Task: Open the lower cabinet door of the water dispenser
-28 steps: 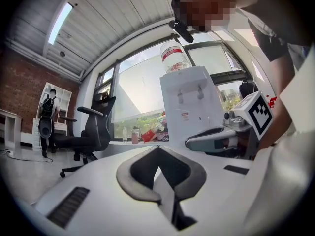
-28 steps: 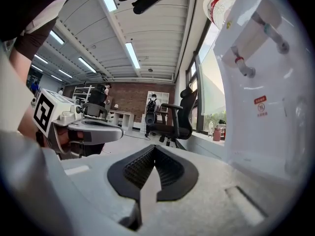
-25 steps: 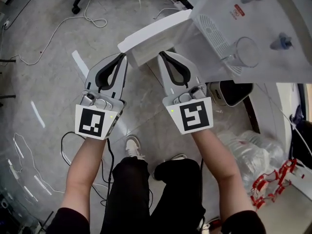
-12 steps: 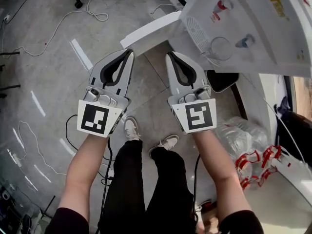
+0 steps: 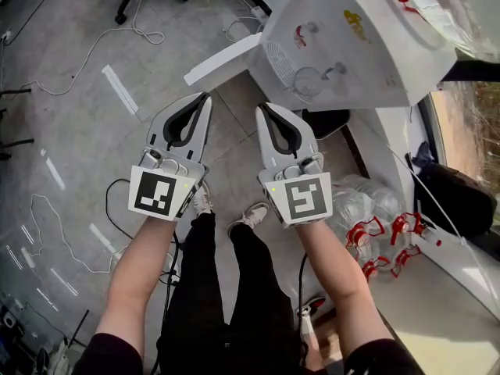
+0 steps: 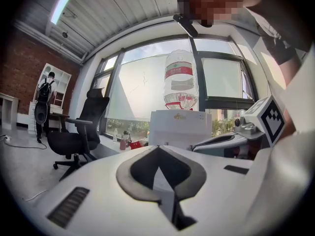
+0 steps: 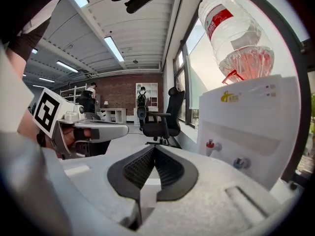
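White water dispenser (image 5: 375,61) with red tap (image 7: 210,144) and blue tap (image 7: 239,162), white left gripper (image 5: 205,98) and right gripper (image 5: 261,108) bearing black-and-white square markers (image 5: 157,193), grey floor (image 5: 70,131), black trousers (image 5: 234,303)

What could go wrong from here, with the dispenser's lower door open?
1. The door juts out from the dispenser; someone walking past could hit it.
2. A cable lies by the shoes: a trip risk.
3. The cup on the dispenser could be bumped off.

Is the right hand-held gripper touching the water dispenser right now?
Apart. The right gripper view shows the right hand-held gripper shut on nothing, with the water dispenser standing clear of its tips, off to the right.
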